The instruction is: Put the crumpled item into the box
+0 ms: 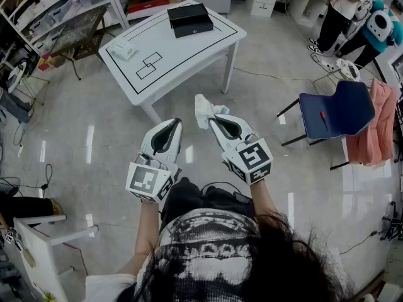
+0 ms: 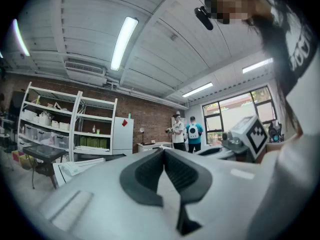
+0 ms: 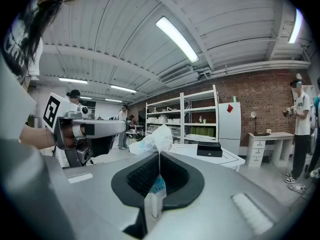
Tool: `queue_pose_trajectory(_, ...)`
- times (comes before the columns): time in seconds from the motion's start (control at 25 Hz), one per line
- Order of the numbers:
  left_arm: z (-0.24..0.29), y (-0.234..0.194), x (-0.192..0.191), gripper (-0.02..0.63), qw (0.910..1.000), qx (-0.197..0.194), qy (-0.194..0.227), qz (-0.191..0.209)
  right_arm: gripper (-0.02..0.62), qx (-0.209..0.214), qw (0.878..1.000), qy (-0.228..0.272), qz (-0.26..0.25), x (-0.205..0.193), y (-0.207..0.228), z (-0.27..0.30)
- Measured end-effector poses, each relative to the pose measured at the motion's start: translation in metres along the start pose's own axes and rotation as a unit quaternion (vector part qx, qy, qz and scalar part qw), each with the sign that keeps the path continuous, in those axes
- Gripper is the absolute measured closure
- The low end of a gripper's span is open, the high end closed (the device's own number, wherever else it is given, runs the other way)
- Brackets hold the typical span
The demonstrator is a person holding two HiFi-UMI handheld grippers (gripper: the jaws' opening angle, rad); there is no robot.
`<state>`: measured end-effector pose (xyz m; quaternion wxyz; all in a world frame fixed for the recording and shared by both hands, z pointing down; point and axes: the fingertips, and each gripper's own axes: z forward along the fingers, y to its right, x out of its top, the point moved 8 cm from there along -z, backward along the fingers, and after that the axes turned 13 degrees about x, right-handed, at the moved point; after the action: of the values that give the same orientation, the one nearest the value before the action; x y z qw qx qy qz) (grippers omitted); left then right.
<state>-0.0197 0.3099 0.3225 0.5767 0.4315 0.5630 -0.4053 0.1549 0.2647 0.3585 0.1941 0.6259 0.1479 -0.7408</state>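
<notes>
Right gripper view shows the right tongs (image 3: pixel 159 156) clenched on the crumpled white paper (image 3: pixel 152 140), which sticks up from their tips. The black box (image 3: pixel 209 149) stands on the white counter (image 3: pixel 230 160), well ahead of these tongs and a little to their right. The left tongs (image 2: pixel 164 151) are closed on nothing, beside the right ones. I judge that the right hand has to carry the paper forward.

The crumpled item (image 1: pixel 203 109) shows only in part at frame centre of the head view, its near end pinched out of sight between the right gripper's (image 1: pixel 214 121) jaws. The black box (image 1: pixel 189 19) at upper centre conceals its inside; bystanders (image 1: pixel 340 11) at upper right are cut by the edge.
</notes>
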Motion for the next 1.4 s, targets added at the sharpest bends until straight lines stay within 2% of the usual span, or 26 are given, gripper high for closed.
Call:
queue_pose_trajectory(0.44,-0.014,0.014,-0.004,0.606,0.9999,0.005,-0.01,-0.004,0.588,0.003,1.0,0.005,0.004,-0.003,-0.006,-0.015)
queue_pose_trajectory(0.84,-0.003,0.016,-0.006,0.606,0.9998,0.007,-0.019,-0.002,0.588,0.009,1.0,0.002,0.026,-0.016,0.006,-0.01)
queue_pose_trajectory(1.08,0.022,0.001,-0.011,0.606,0.9997,0.004,-0.025,0.006,0.588,0.01,0.999,0.001,0.03,-0.015,0.029,0.011)
queue_pose_trajectory(1.4,0.095,-0.049,-0.024,0.606,0.9995,-0.011,-0.029,-0.003,0.588,0.0,0.999,-0.012,0.036,-0.012,0.084,0.07)
